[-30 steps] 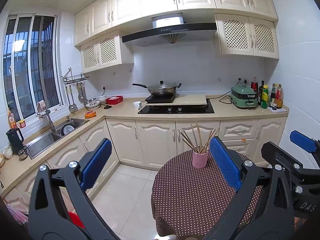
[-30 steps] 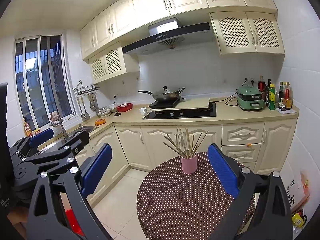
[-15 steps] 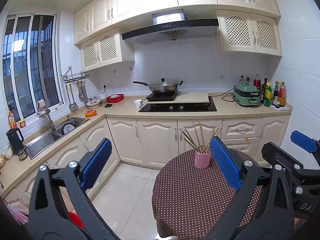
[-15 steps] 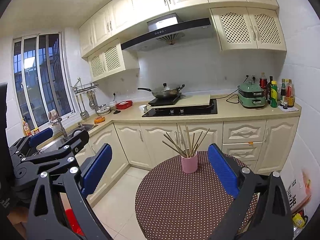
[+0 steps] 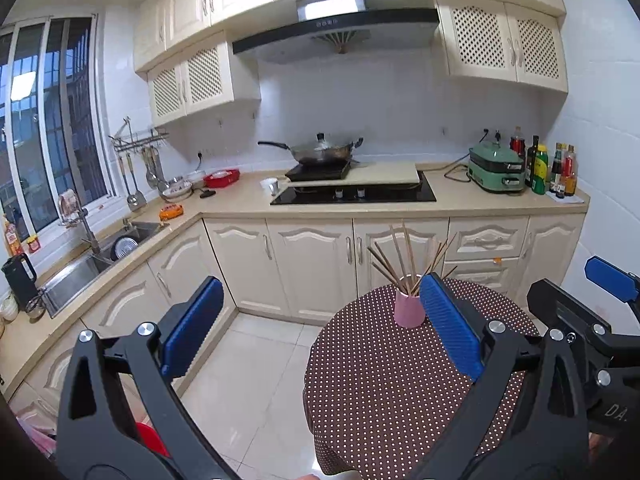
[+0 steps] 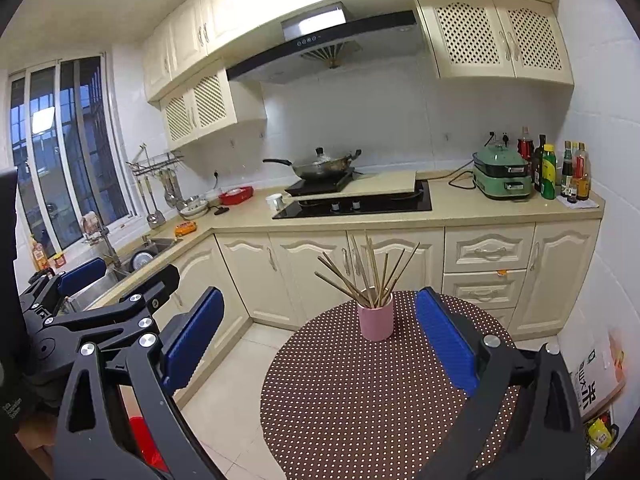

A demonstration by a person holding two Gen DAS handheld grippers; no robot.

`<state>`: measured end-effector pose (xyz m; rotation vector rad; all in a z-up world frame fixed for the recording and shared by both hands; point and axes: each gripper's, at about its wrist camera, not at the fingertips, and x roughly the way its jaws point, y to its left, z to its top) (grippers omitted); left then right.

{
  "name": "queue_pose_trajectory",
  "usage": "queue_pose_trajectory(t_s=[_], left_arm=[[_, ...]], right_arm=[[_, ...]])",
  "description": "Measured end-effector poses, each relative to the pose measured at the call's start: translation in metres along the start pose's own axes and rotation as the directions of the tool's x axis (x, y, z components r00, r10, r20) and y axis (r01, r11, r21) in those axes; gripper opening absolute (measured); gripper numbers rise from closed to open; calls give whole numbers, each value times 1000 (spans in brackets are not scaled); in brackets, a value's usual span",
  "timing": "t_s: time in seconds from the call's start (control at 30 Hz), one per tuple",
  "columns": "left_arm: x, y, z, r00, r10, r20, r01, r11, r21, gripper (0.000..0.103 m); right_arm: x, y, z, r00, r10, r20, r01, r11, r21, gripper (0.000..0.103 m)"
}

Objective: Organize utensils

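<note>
A pink cup (image 5: 409, 311) (image 6: 375, 322) stands on a round table with a brown dotted cloth (image 5: 384, 376) (image 6: 352, 380). Several wooden chopsticks (image 5: 404, 258) (image 6: 366, 276) fan out of the cup. My left gripper (image 5: 320, 320) is open and empty, held above the floor and the table's left part, short of the cup. My right gripper (image 6: 316, 328) is open and empty, with the cup seen between its blue pads. The right gripper also shows at the right edge of the left wrist view (image 5: 600, 304), and the left gripper at the left edge of the right wrist view (image 6: 92, 300).
Behind the table runs an L-shaped counter (image 6: 460, 210) with a hob, a wok (image 6: 320, 166), a green cooker (image 6: 502, 178) and bottles (image 6: 560, 170). A sink (image 5: 92, 256) lies at the left under the window. A red bucket (image 6: 146, 444) stands on the tiled floor.
Both views have tilted slightly upward and shifted; the cup and table sit a little lower and farther right in the left view. Both grippers stayed open.
</note>
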<state>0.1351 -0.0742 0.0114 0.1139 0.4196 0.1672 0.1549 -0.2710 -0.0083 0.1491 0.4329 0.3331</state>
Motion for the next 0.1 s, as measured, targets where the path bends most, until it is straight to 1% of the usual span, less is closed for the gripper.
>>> queue_pose_trajectory(t_s=[0.1], left_arm=[[31,3,-2,999,-22,-39,22,1000,4,97]], right_arm=[[25,-2,-2,999,-20,-32,21,1000,10,93]])
